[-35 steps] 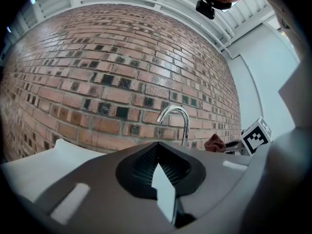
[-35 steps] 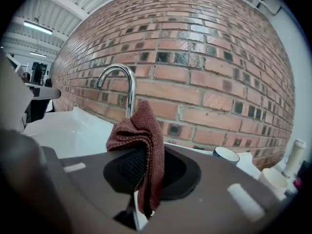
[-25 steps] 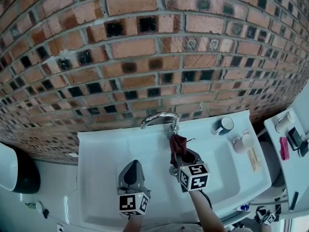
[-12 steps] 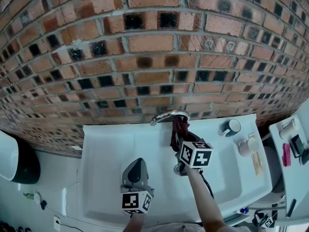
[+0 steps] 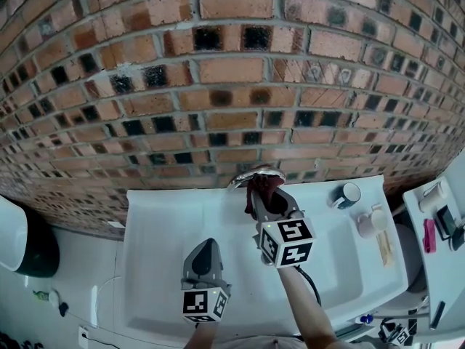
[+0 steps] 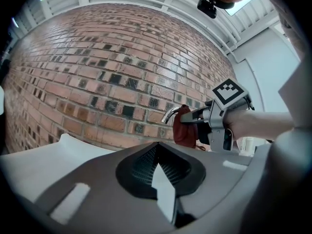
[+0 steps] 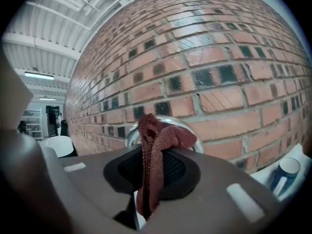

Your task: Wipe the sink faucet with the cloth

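The cloth (image 5: 263, 190) is a dark red ribbed knit, matt and a bit fuzzy. The faucet (image 5: 241, 177) is shiny polished metal, the sink (image 5: 160, 231) smooth glossy white, and the brick wall (image 5: 218, 71) rough and matt.

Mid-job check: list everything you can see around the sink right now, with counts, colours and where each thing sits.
brick wall: one, red-brown with dark inset tiles, behind the sink
sink: one, white, below the wall
faucet: one, chrome, back centre of the sink
cloth: one, dark red, bunched against the faucet
mug: one, dark with white inside, back right of the sink
white cups: apparently two, white, sink's right edge
side shelf: one, white, far right; its items are too small to name
left tool: one, grey, jaws together and empty, over the basin
right tool: one, grey, jaws clamped on the cloth at the faucet
forearm: one, behind the right tool
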`<action>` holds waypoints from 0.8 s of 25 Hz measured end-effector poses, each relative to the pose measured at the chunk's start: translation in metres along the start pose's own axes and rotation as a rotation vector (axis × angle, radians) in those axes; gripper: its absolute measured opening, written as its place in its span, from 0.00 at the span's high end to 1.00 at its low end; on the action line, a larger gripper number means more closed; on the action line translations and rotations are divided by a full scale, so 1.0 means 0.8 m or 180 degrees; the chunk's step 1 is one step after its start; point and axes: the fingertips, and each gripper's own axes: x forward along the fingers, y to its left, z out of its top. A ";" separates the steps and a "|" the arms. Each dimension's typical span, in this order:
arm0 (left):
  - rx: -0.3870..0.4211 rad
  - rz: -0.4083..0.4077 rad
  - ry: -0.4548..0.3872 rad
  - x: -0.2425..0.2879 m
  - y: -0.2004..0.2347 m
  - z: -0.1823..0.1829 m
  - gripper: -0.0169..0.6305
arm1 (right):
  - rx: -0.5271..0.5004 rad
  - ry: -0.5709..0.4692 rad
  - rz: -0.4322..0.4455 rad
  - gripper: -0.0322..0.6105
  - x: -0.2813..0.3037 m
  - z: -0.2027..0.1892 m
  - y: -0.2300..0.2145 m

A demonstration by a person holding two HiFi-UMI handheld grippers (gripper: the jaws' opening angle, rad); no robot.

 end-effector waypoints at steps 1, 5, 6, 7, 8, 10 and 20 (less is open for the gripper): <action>0.0006 -0.0011 -0.0004 -0.001 -0.002 0.002 0.97 | -0.0114 -0.0022 0.0081 0.87 0.002 0.002 0.016; 0.0033 -0.0010 -0.0029 -0.005 -0.003 0.012 0.97 | -0.0449 -0.0017 0.0110 0.87 0.006 0.001 0.047; 0.0036 -0.0006 -0.0035 -0.006 -0.002 0.014 0.97 | -0.0505 0.0000 0.0128 0.87 0.007 0.000 0.050; 0.0038 -0.0004 -0.0042 -0.006 -0.001 0.013 0.97 | -0.0578 0.0022 0.0156 0.87 0.007 -0.002 0.054; 0.0039 -0.0005 -0.0047 -0.006 0.000 0.013 0.97 | -0.0668 0.0047 0.0189 0.87 0.007 -0.005 0.058; 0.0046 -0.0005 -0.0037 -0.006 -0.003 0.015 0.97 | -0.0854 0.0106 0.0260 0.87 0.008 -0.012 0.067; 0.0087 0.0020 -0.0049 -0.009 0.003 0.014 0.97 | -0.1458 0.0263 0.0886 0.88 0.007 -0.047 0.145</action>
